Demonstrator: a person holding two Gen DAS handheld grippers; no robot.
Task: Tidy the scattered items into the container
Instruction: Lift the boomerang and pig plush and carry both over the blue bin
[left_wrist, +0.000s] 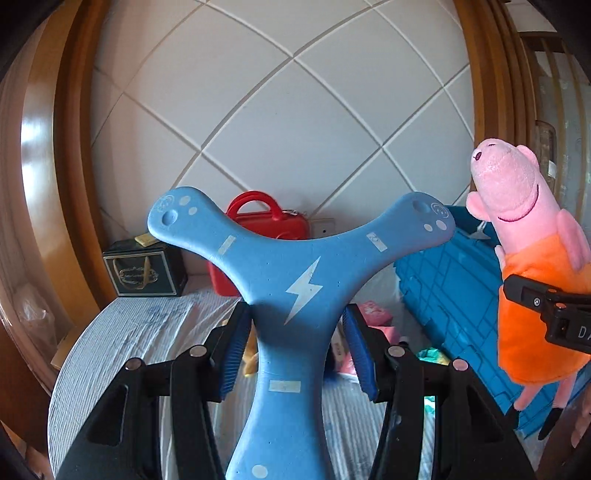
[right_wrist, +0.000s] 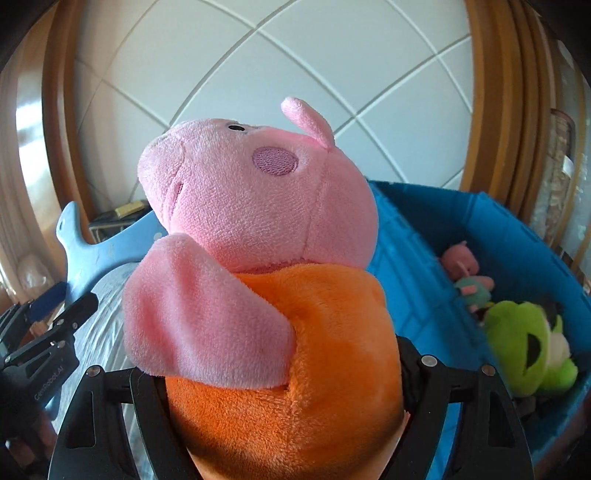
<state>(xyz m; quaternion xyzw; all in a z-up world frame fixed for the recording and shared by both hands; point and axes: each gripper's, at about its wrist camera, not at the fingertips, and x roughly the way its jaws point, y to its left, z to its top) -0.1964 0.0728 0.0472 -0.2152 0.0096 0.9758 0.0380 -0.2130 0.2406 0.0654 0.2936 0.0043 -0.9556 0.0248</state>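
A blue foam three-armed boomerang (left_wrist: 291, 266) with a white lightning bolt stands upright in my left gripper (left_wrist: 295, 312), whose blue pads (left_wrist: 236, 350) are shut on its stem. A pink pig plush (right_wrist: 258, 206) in an orange dress fills the right wrist view. My right gripper (right_wrist: 282, 376) is shut on its orange body, and the fingertips are hidden in the fabric. The pig (left_wrist: 524, 206) also hangs at the right of the left wrist view, in front of the blue container (left_wrist: 454, 280). The container (right_wrist: 413, 258) holds a green frog plush (right_wrist: 524, 347) and a small pink plush (right_wrist: 461, 260).
Below lies a bed with a striped sheet (left_wrist: 122, 332). A red case (left_wrist: 266, 218) and a dark box (left_wrist: 144, 273) stand at its far end against a white padded wall. Small pink items (left_wrist: 373, 314) lie on the sheet beside the container. Wooden frames flank both sides.
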